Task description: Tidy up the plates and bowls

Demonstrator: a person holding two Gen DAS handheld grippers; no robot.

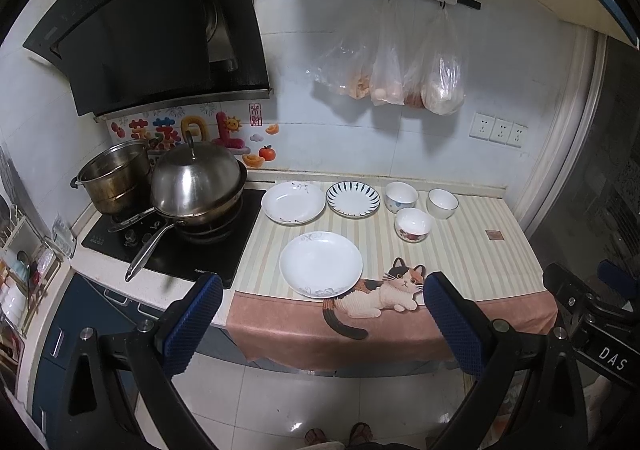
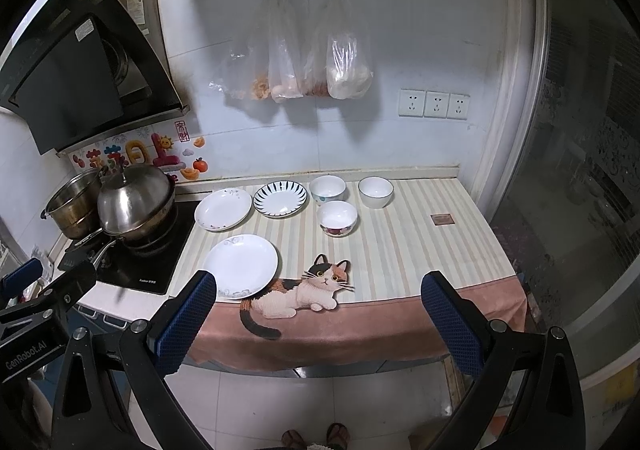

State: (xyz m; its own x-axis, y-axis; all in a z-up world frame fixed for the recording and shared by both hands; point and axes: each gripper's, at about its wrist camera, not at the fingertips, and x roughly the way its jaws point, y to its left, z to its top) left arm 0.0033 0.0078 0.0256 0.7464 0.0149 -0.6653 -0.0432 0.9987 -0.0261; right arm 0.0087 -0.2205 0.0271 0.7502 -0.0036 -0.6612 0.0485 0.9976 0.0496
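On the striped counter mat lie three plates: a white plate at the front, a white plate behind it, and a blue-striped plate to its right. Three bowls stand close by: one with a blue pattern, a plain white one, and one with a red base. My left gripper and right gripper are both open and empty, held back from the counter's front edge.
A stove at the left carries a lidded wok with a long handle and a steel pot. A range hood hangs above. Plastic bags hang on the wall. A small brown square lies on the mat's right side.
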